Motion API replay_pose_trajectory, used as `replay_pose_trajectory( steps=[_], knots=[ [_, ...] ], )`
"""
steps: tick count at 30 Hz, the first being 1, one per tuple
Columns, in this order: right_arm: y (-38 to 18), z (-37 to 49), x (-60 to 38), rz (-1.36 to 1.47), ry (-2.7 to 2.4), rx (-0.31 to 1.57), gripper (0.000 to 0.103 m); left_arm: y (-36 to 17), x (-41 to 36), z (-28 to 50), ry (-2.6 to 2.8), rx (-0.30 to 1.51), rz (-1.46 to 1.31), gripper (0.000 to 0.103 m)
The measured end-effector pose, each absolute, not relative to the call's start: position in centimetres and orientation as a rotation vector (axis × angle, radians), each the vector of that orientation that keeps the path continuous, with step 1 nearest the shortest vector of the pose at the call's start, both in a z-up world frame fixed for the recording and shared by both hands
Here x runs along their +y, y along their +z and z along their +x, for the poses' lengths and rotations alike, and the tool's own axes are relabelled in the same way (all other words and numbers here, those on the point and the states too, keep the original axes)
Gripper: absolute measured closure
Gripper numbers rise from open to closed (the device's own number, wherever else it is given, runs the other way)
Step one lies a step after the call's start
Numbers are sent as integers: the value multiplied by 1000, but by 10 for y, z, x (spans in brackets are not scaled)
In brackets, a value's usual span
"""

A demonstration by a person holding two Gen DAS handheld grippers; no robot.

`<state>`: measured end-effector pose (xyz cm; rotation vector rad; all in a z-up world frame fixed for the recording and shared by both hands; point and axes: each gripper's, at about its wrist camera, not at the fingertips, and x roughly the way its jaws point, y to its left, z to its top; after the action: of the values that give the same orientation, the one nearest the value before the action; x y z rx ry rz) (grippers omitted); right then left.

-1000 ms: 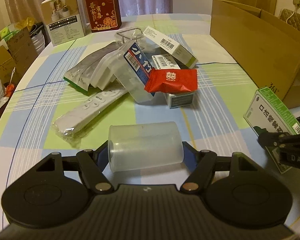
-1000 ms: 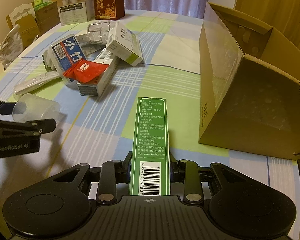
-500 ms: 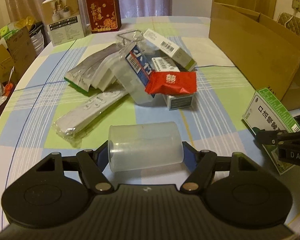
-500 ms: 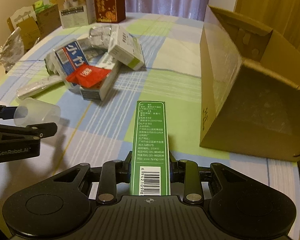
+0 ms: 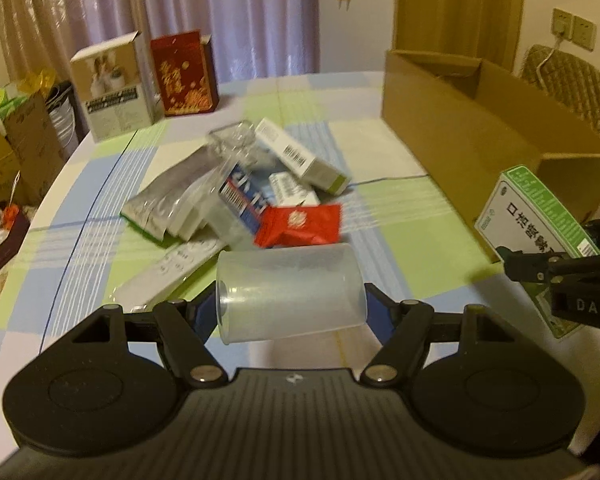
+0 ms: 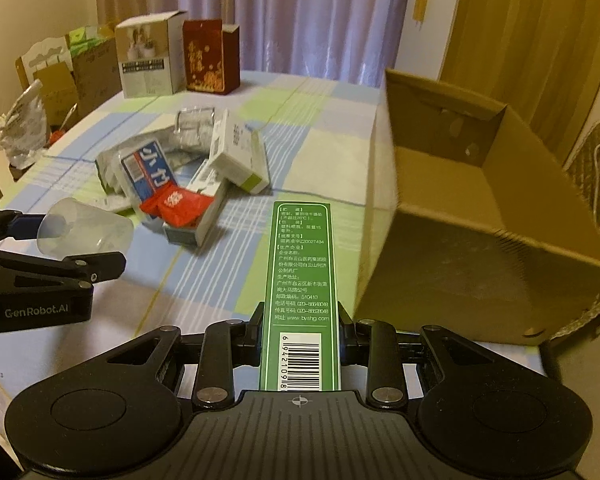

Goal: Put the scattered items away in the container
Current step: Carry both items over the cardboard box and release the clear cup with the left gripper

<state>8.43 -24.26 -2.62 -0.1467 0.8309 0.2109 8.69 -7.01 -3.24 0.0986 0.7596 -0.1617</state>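
Note:
My left gripper (image 5: 290,308) is shut on a clear plastic cup (image 5: 290,288) held sideways above the table; the same cup (image 6: 86,232) shows at the left of the right wrist view. My right gripper (image 6: 300,332) is shut on a long green medicine box (image 6: 300,276), which also appears as the green box (image 5: 536,216) at the right of the left wrist view. The open cardboard box (image 6: 480,216) stands to the right, its near rim just right of the green box. A pile of scattered items (image 5: 252,192) lies mid-table: a red packet (image 5: 300,224), a blue-labelled pack (image 6: 150,172), white cartons, a remote (image 5: 172,268).
Two upright boxes, a white one (image 5: 114,84) and a red one (image 5: 184,74), stand at the table's far edge. Bags and cartons (image 5: 8,148) crowd the floor left of the table. A chair (image 5: 572,84) sits behind the cardboard box. The checked tablecloth (image 6: 228,276) is bare between the grippers.
Both grippers have risen and tilted up, each keeping its item. The cardboard box's opening now shows more in the right wrist view, and the green box is higher beside it.

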Motion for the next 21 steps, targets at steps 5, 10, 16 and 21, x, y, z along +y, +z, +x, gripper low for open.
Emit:
replay_pose_trajectory(
  steps=[5,10,16,21],
  knots=[
    [-1,76,-251,-125,200,784,70,-14,-82,77,-183,724,100,34],
    [23,73,-267,-113,191,728,70,4,-99,72,-211,682,118,34],
    [49,82,-301,-59,147,682,70,26,-126,79,-270,624,125,34],
    [69,108,-340,-34,81,636,70,49,-164,103,-342,562,126,34]
  ],
)
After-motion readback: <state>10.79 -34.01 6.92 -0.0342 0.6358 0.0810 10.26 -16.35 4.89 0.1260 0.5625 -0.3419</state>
